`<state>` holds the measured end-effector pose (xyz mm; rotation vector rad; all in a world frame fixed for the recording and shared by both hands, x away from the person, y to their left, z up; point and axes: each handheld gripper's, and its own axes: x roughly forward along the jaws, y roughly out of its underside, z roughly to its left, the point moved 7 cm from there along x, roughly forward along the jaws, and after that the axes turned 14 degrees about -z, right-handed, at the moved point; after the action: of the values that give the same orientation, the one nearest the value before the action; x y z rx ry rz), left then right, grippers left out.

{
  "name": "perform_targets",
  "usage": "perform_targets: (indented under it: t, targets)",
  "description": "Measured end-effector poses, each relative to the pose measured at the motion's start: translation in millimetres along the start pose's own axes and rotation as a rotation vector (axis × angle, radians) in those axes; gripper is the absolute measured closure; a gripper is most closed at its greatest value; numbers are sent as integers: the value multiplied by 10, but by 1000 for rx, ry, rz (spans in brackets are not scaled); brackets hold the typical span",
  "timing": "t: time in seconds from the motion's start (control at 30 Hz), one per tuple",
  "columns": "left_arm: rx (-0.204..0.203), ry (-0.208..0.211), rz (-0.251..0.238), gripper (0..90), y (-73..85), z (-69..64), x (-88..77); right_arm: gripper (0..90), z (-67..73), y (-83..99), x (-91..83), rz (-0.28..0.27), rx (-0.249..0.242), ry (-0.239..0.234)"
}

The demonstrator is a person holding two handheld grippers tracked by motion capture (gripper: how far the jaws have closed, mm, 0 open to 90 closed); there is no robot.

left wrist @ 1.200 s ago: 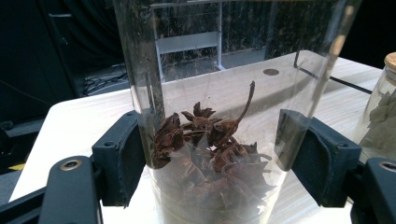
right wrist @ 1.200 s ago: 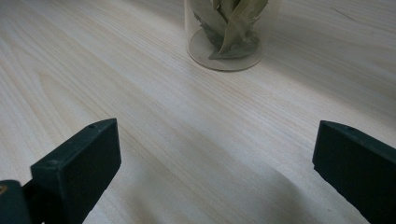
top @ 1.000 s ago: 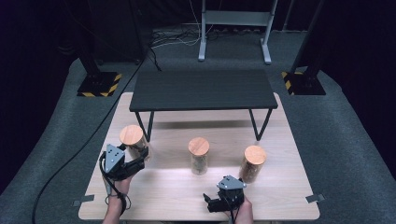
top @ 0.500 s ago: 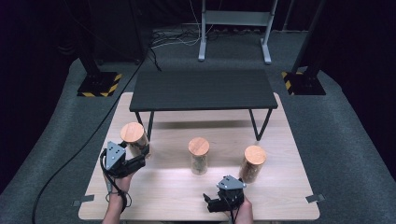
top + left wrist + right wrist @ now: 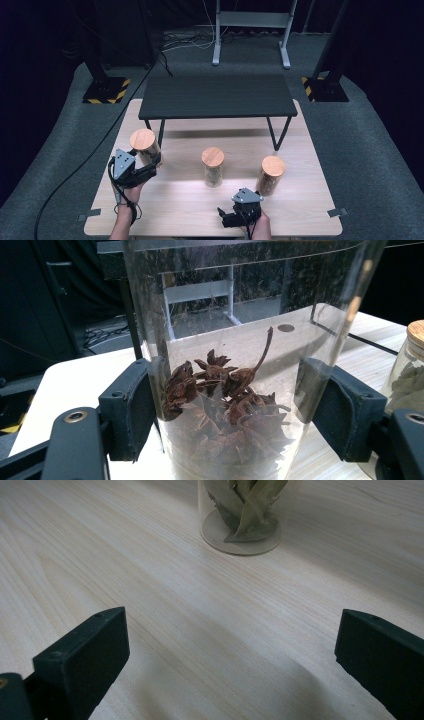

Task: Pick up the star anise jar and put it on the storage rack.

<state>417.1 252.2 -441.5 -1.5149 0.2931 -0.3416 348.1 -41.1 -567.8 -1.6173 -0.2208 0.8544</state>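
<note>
Left gripper view: black pads (image 5: 131, 415) clamp a clear round glass jar (image 5: 240, 340) of brown star anise

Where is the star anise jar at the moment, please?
In the high view the star anise jar is at the table's left side, clamped in the left gripper, just in front of the black shelf's left leg.

Bare table (image 5: 165, 205) lies ahead of my right gripper (image 5: 230, 665); the middle jar (image 5: 213, 166) stands beyond, the black shelf (image 5: 217, 96) along the far edge.
</note>
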Motion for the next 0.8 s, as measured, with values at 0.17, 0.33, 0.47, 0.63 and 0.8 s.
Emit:
perform_targets:
  t: [0.17, 0.33, 0.47, 0.63, 0.8]
  targets:
    - [0, 2, -3, 252, -24, -2, 17, 2, 1, 0, 0, 1, 0, -1]
    - [-2, 1, -9, 252, -51, 0, 36, 2, 2, 1, 1, 2, -1, -1]
    - [1, 5, -10, 252, -76, -5, 54, 1, 2, 1, 1, 1, -1, -3]
    - [0, 8, -14, 252, -108, -10, 71, 0, 1, -1, -2, -2, 1, -7]
    - [-15, 14, -18, 252, -139, 4, 91, 0, 5, -1, -2, -2, 0, -10]
